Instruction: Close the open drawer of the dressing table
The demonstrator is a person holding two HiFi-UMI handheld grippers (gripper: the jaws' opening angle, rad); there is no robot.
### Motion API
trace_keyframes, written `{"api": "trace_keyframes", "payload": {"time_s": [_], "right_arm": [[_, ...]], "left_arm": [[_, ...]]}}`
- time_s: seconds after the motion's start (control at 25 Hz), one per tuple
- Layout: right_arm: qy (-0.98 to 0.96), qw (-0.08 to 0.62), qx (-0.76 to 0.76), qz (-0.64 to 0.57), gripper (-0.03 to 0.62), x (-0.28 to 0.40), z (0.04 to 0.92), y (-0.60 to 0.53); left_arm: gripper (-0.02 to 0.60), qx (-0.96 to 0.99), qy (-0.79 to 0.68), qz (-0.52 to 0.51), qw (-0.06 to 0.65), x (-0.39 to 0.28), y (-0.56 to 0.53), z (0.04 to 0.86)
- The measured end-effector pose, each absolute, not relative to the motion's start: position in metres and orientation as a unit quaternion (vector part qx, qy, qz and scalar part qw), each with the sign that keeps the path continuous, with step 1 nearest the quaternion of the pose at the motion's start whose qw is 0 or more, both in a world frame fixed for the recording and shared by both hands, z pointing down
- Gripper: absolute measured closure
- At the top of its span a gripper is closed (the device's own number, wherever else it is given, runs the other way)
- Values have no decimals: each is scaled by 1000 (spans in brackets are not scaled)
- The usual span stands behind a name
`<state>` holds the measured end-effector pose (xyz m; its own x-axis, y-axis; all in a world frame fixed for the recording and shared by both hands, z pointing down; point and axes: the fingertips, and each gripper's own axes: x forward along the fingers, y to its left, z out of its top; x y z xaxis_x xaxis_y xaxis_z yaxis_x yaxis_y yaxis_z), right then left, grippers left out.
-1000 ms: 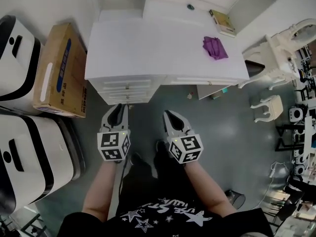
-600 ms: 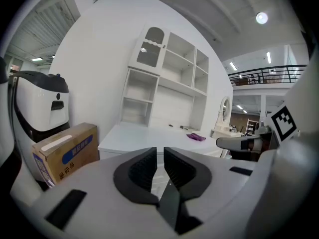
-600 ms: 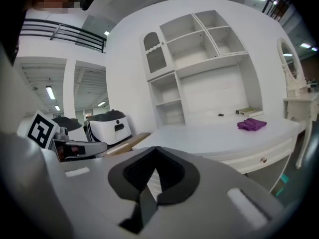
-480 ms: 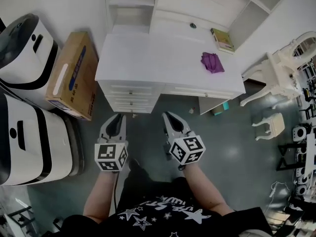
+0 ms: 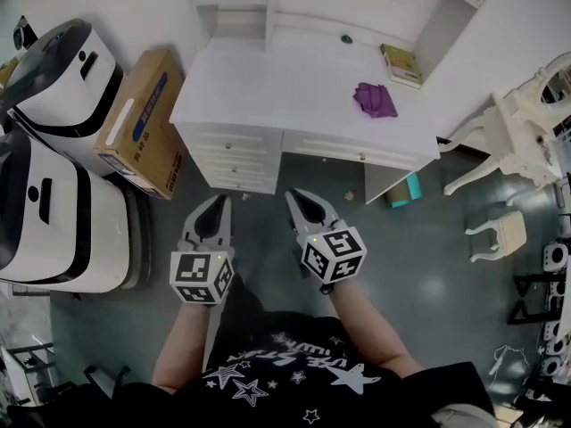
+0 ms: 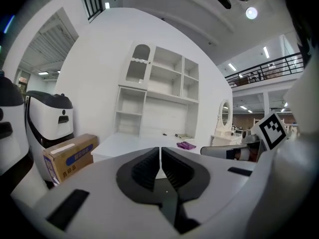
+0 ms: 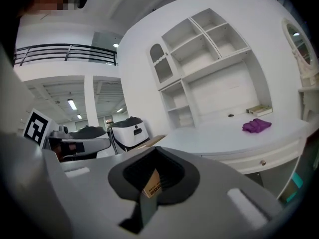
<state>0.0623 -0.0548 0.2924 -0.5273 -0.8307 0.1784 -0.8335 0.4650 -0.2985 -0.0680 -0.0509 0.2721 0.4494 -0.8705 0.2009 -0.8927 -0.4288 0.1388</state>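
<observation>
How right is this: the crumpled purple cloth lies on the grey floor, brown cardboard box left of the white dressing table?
No: the head view shows the crumpled purple cloth on the white dressing table, not the grey floor. The brown cardboard box is correct.

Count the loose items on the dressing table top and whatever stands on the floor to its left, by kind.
Purple cloth: 1
Book: 1
Small dark object: 1
Cardboard box: 1
White-and-black machines: 2
Total: 6
</observation>
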Motion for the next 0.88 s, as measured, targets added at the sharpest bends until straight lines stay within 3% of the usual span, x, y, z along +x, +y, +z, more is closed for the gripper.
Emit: {"api": "trace_keyframes", "payload": {"time_s": [0.88], "right_arm": [[-905, 52, 380, 184, 591, 155, 337, 89]], "left_arm": [[569, 805, -579, 67, 111, 37, 103, 296]]}}
